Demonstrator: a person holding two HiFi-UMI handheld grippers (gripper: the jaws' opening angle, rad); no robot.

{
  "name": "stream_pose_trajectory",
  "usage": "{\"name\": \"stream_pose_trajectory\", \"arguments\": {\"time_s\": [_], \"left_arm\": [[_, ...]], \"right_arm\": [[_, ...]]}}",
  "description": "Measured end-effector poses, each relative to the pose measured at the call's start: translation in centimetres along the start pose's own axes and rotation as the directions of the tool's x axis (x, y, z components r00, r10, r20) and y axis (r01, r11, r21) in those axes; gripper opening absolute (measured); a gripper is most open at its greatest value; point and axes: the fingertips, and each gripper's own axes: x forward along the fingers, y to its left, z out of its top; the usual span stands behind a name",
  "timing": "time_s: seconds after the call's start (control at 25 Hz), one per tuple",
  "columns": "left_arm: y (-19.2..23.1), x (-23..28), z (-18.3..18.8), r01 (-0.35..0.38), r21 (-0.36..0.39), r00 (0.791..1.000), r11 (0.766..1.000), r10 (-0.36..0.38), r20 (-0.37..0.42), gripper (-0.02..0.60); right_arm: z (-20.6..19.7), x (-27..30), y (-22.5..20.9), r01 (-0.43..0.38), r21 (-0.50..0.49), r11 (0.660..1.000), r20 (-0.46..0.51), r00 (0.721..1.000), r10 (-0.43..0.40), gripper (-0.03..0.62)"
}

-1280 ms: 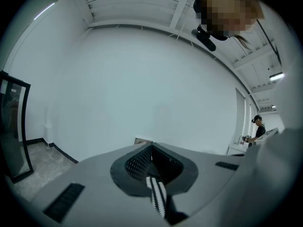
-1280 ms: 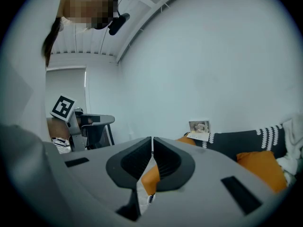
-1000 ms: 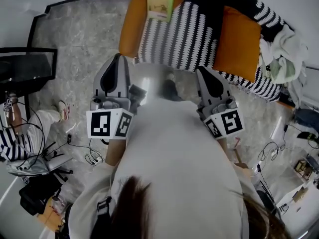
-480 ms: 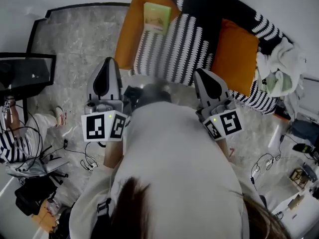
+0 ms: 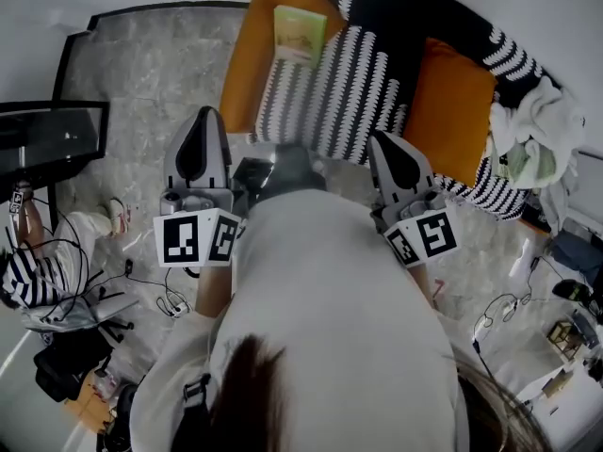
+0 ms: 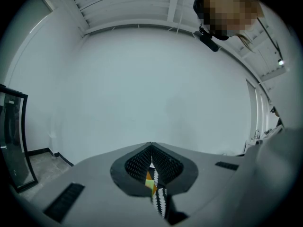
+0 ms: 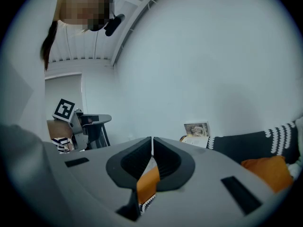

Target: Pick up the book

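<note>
A light green book (image 5: 300, 33) lies flat on the orange sofa seat (image 5: 242, 64) at the top of the head view, beside a black-and-white striped blanket (image 5: 339, 78). My left gripper (image 5: 208, 114) is held over the marble floor, short of the sofa's front edge and below-left of the book. Its jaws are shut with nothing between them; in the left gripper view (image 6: 151, 149) they meet against a bare white wall. My right gripper (image 5: 379, 137) hovers at the blanket's near edge, right of the book, also shut and empty. In the right gripper view (image 7: 152, 142) its jaws meet in front of the sofa.
An orange cushion (image 5: 450, 92) and a heap of clothes (image 5: 532, 125) lie on the sofa's right. An open book or print (image 7: 196, 129) rests at the sofa's far end. A dark glass stand (image 5: 52, 135), a seated person in stripes (image 5: 28, 281) and floor cables (image 5: 170, 299) are at left.
Both grippers have drifted a little toward the sofa, the left one also shifting left in the head view. Their jaws stay shut and the book has not been touched.
</note>
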Motion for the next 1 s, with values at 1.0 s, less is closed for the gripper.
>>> {"name": "stream_pose_trajectory", "arguments": {"time_s": [1.0], "left_arm": [[7.4,19.4,0.8,0.225,-0.043,0.968,0.974,-0.228,-0.104,0.009]], "right_arm": [[3.1,13.8,-5.2,0.225,0.079,0.971,-0.024,0.974,-0.224,0.029]]}}
